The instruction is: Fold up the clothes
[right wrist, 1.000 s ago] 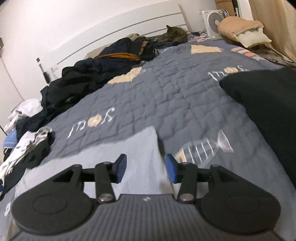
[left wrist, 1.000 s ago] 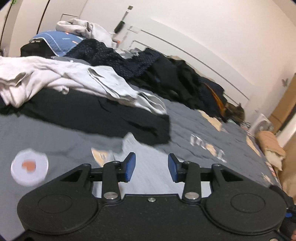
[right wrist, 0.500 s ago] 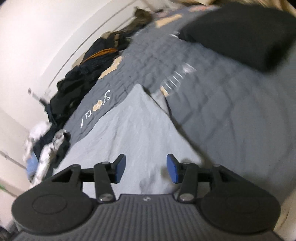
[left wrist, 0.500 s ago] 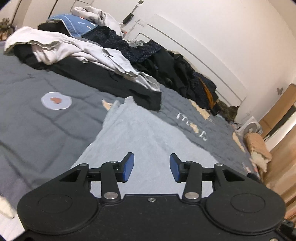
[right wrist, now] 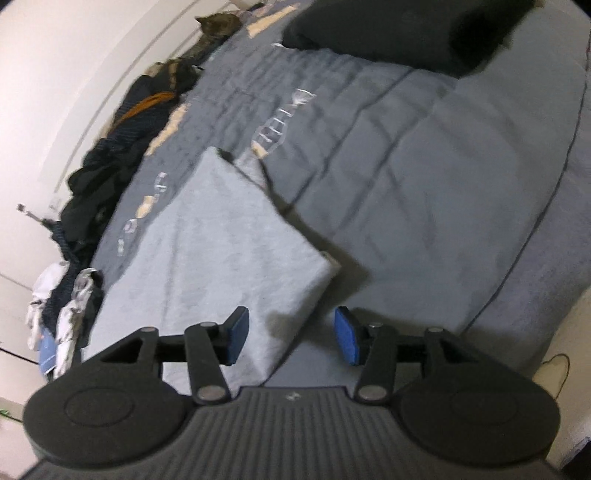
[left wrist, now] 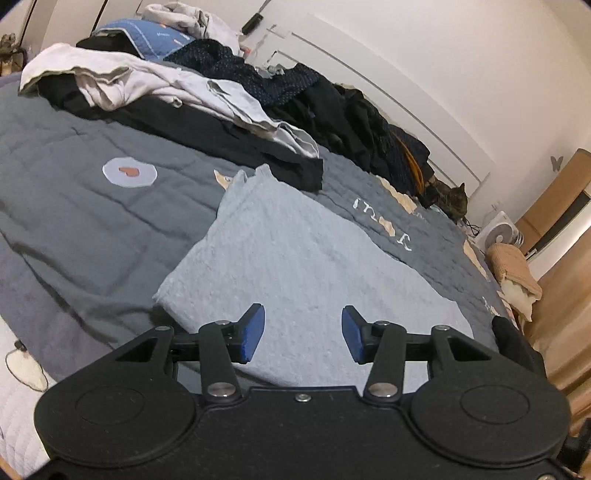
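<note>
A light blue garment (left wrist: 295, 258) lies folded flat on the grey quilt (left wrist: 74, 206); in the right wrist view the same garment (right wrist: 221, 251) shows as a pale rectangle. My left gripper (left wrist: 303, 332) hovers over its near edge. Its jaws are opening, and the blue pads (left wrist: 255, 332) stand apart with only the cloth's flat surface below them. My right gripper (right wrist: 291, 338) is open above the garment's near right edge, its left pad over the cloth and its right pad over bare quilt (right wrist: 443, 184). Neither gripper holds anything.
A heap of white and black clothes (left wrist: 147, 85) and a row of dark garments (left wrist: 332, 110) line the far side of the bed. A cat (left wrist: 452, 195) lies by the headboard. A folded black garment (right wrist: 406, 33) rests on the quilt's far right. A fan (left wrist: 498, 232) stands past the bed.
Both views have drawn back towards the garment's near edge, so the whole folded cloth now shows. The right view has rolled strongly and tipped downward. Both pairs of jaws stand slightly wider.
</note>
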`<state>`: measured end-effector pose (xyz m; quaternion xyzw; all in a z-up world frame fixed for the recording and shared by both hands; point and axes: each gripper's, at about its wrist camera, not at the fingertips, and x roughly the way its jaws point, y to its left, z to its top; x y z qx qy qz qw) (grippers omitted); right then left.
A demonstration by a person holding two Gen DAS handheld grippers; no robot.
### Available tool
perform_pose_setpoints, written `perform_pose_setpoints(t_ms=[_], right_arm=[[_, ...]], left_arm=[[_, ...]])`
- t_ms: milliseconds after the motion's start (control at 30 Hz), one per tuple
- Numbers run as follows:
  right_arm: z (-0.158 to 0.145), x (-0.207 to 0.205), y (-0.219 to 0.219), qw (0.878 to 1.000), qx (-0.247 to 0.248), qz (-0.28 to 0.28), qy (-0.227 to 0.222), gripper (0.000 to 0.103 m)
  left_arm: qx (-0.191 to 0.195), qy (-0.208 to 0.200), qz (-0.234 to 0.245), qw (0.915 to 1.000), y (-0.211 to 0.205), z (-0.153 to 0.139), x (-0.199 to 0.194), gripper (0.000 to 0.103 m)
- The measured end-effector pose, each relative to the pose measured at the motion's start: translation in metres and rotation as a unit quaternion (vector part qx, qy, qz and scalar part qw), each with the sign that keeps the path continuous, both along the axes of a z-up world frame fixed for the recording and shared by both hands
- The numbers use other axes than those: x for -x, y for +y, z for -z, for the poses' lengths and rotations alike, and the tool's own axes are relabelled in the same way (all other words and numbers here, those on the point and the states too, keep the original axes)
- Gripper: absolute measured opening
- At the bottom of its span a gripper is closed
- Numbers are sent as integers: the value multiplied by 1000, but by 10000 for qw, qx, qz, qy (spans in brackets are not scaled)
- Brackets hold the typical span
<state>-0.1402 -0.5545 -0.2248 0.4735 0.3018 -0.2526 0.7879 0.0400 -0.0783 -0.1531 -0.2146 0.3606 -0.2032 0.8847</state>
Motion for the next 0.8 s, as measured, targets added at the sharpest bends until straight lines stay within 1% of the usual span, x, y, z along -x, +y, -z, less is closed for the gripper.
perform_pose_setpoints(t_ms=[67, 133, 167, 200, 267, 333, 433, 500, 533, 600, 633, 733, 800], right_arm=[[4, -1, -2, 9999, -20, 86, -86, 50], [5, 1, -3, 9992, 7, 223, -323, 49], [6, 4, -5, 9989, -30, 329, -327, 44], [7, 6, -7, 9985, -68, 434, -331, 27], [9, 11, -11, 9972, -148, 643, -348, 2], [9, 18, -15, 9948, -312, 831, -499, 1], [5, 16, -13, 9961, -186, 747, -435, 1], [2, 18, -11, 9956, -172, 789, -465, 2], [1, 18, -11, 9958, -145, 808, -402, 2], [2, 17, -14, 9959, -62, 892, -92, 6], [3, 18, -15, 9955, -19, 944, 61, 6], [-2, 22, -16, 9942, 63, 1069, 94, 9], [-11, 22, -12, 9940, 339, 1036, 32, 11]], left_arm=[[-39, -14, 22, 10000, -1, 1, 0, 46], [-80, 3, 20, 10000, -2, 3, -1, 47], [-101, 16, 15, 9999, -2, 4, -1, 47], [-121, 29, 10, 9999, -2, 5, -2, 47], [-149, 58, -11, 9999, -2, 7, -2, 47], [-147, 79, -56, 9998, 0, 8, -3, 47], [-120, 118, -102, 9998, 3, 8, -4, 47], [-137, 126, -137, 9997, 4, 8, -4, 47], [-157, 140, -159, 9997, 5, 8, -4, 47], [-204, 213, -229, 9993, 7, 11, -6, 47], [-233, 274, -284, 9989, 10, 13, -7, 47], [-167, 452, -462, 9978, 17, 18, -9, 47], [-46, 547, -564, 9969, 22, 21, -11, 47]])
